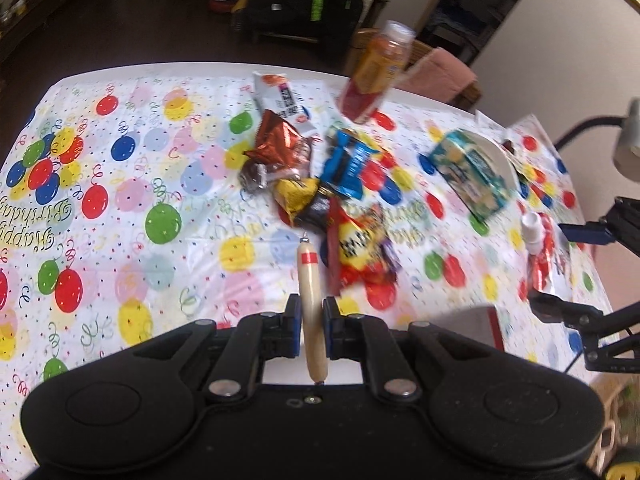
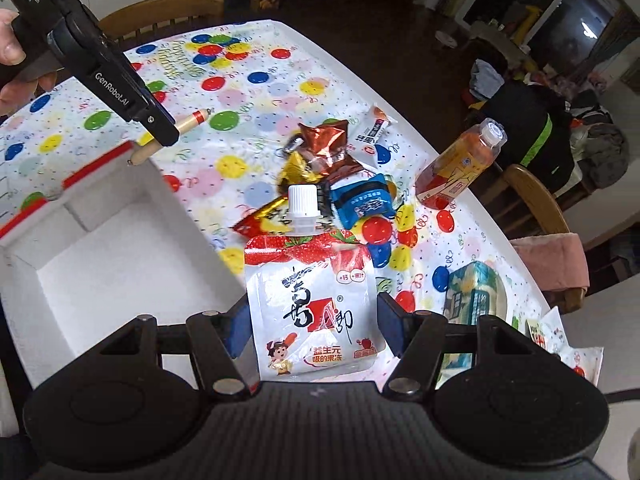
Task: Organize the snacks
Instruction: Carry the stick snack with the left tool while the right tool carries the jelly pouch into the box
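Left tool (image 1: 312, 330): clamped on thin beige sausage stick (image 1: 310, 280), just over white foam box's (image 2: 120, 240) red rim. Right tool (image 2: 310, 320): clamped on strawberry jelly pouch (image 2: 312, 300) beside it. Advice: lower inside before releasing.

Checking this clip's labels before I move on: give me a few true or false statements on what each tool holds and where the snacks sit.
1. The left tool is shut on a sausage stick. True.
2. The right tool is open and holds nothing. False: it grips a jelly pouch with a white cap.
3. The white foam box already has snacks in it. False: the part of its inside that shows is bare.
4. A juice bottle stands on the balloon tablecloth beyond the snack pile. True.
5. The blue snack packet lies in the box. False: it lies on the tablecloth among the loose wrappers.
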`<state>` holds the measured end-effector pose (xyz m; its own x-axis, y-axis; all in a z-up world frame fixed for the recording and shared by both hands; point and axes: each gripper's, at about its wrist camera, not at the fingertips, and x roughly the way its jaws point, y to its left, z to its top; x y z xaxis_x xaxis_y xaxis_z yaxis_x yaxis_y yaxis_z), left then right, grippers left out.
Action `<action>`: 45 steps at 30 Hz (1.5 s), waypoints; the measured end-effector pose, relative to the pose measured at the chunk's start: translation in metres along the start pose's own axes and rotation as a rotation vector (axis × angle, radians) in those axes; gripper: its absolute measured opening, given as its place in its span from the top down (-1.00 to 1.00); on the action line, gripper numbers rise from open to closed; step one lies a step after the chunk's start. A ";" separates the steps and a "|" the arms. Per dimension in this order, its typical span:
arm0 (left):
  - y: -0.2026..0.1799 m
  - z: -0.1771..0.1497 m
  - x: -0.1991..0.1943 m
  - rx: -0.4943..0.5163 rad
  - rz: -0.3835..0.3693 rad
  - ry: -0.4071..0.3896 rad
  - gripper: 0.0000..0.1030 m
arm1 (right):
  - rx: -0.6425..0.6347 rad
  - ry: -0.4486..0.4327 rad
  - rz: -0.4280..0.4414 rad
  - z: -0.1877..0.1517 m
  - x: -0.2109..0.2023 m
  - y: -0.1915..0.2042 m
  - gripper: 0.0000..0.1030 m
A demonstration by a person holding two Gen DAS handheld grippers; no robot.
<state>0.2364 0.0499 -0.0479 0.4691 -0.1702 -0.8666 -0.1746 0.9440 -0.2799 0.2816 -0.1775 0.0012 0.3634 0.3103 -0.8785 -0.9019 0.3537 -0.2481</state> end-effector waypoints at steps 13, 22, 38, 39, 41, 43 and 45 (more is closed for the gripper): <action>-0.022 -0.062 -0.016 0.129 -0.040 0.054 0.86 | 0.047 0.030 0.030 -0.021 -0.012 0.084 -0.23; -0.027 -0.093 0.010 0.155 -0.019 0.117 0.86 | 0.131 0.088 0.056 -0.037 0.021 0.122 -0.23; -0.028 -0.124 0.069 0.189 0.071 0.217 0.86 | 0.285 0.215 0.083 -0.052 0.094 0.149 -0.23; -0.028 -0.125 0.071 0.192 0.071 0.225 0.85 | 0.283 0.221 0.088 -0.052 0.097 0.151 -0.24; -0.028 -0.127 0.076 0.195 0.069 0.244 0.85 | 0.280 0.235 0.093 -0.051 0.102 0.156 -0.24; -0.028 -0.129 0.080 0.199 0.073 0.257 0.85 | 0.285 0.253 0.100 -0.051 0.106 0.158 -0.24; -0.027 -0.131 0.083 0.200 0.069 0.272 0.85 | 0.291 0.267 0.102 -0.051 0.110 0.160 -0.25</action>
<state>0.1668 -0.0272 -0.1661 0.2096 -0.1479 -0.9665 -0.0120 0.9880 -0.1538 0.1654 -0.1319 -0.1564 0.1676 0.1306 -0.9772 -0.8123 0.5800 -0.0618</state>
